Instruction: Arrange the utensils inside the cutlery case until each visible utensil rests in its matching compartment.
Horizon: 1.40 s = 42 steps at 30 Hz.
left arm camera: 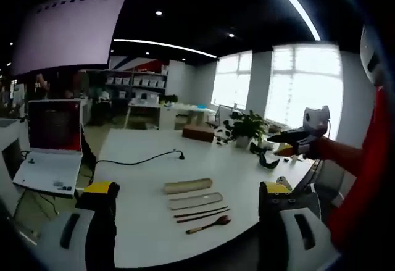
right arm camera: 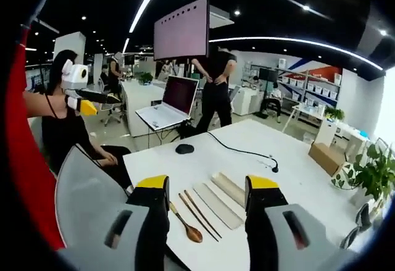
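Note:
On the white table [left arm camera: 139, 178] lie a beige cutlery case in two parts, a rounded piece [left arm camera: 187, 186] and a flat tray [left arm camera: 196, 200]. Beside them lie a pair of dark chopsticks [left arm camera: 202, 213] and a wooden spoon [left arm camera: 210, 224]. My left gripper [left arm camera: 188, 189] hangs open well above and short of them. In the right gripper view the spoon [right arm camera: 187, 228], chopsticks [right arm camera: 199, 214], flat tray [right arm camera: 216, 204] and rounded piece [right arm camera: 229, 187] sit between the jaws of my open right gripper [right arm camera: 207, 183], which holds nothing. Both grippers are held in the air on red-sleeved arms.
A black mouse [right arm camera: 184, 149], a black cable [right arm camera: 244, 150] and an open laptop [right arm camera: 170, 101] occupy the table's far side, with a cardboard box [right arm camera: 327, 157] and a potted plant [right arm camera: 370, 172] at its end. One person stands [right arm camera: 216, 86] behind the table; another sits [right arm camera: 68, 129] nearby.

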Tool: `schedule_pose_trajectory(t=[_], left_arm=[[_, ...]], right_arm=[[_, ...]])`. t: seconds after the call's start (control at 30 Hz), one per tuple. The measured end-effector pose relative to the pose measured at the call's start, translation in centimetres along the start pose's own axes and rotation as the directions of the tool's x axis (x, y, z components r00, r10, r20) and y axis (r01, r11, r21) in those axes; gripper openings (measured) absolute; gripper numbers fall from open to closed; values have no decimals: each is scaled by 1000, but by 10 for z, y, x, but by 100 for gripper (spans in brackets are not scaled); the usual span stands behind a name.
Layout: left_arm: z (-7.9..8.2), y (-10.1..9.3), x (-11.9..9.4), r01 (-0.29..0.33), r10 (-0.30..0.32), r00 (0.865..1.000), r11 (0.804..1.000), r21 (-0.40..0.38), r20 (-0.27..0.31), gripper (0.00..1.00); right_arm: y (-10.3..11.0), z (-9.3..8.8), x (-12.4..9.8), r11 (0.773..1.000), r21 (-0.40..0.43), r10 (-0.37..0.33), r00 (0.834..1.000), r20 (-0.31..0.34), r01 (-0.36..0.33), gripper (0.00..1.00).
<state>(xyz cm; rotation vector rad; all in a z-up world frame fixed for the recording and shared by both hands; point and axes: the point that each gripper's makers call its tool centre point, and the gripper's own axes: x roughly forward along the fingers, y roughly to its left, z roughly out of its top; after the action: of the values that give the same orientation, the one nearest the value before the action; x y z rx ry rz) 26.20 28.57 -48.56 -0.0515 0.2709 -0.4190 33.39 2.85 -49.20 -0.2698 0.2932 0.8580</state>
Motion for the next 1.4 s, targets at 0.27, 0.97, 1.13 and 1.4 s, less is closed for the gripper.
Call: schedule_pose_trajectory(t=[0.27, 0.97, 1.13, 1.4], left_arm=[[-5, -2, 15, 60, -60, 998, 998, -18, -7, 98], [-2, 6, 20, 3, -3, 1000, 1000, -4, -4, 97], [-6, 8, 14, -6, 6, 1000, 1000, -19, 1, 97], [-15, 18, 9, -34, 34, 999, 999, -18, -12, 96]], right_arm=[[7, -2, 20, 998, 16, 57, 998, -29, -57, 46], [-1, -42, 61, 986, -44, 147, 962, -230, -161, 40], [-5, -46, 67, 980, -79, 156, 950, -269, -184, 41], [-8, -49, 66, 966, -147, 157, 934, -321, -213, 30]])
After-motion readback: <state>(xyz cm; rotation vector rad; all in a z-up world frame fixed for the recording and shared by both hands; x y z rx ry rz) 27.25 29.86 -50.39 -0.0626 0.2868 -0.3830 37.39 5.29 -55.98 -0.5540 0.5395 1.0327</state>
